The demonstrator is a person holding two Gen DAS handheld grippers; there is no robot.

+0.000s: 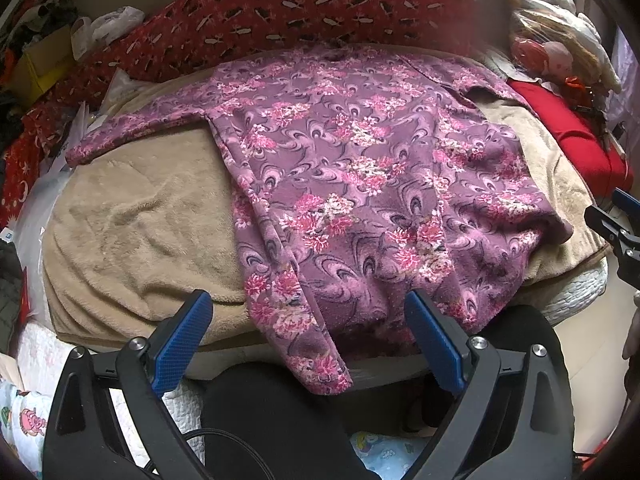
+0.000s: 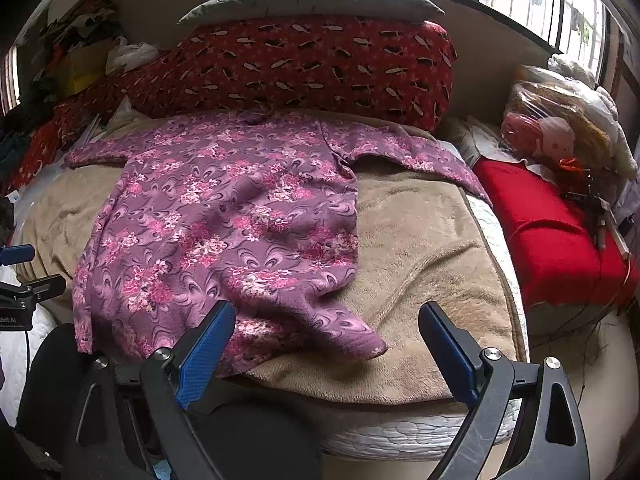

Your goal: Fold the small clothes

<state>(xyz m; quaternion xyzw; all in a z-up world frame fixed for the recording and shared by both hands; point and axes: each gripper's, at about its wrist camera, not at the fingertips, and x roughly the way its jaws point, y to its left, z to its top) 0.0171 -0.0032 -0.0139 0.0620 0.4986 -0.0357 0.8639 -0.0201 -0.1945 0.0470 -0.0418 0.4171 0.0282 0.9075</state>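
The purple floral top (image 1: 360,184) lies spread face-down on the tan blanket (image 1: 132,216), neck toward the red patterned pillow (image 2: 320,68), sleeves out, so it is laid ready for folding. Its hem spills over the blanket's near edge toward you. Your left gripper (image 1: 308,344) and right gripper (image 2: 326,348) hover off that hem, jaws apart, empty, probably lined up to take its corners.
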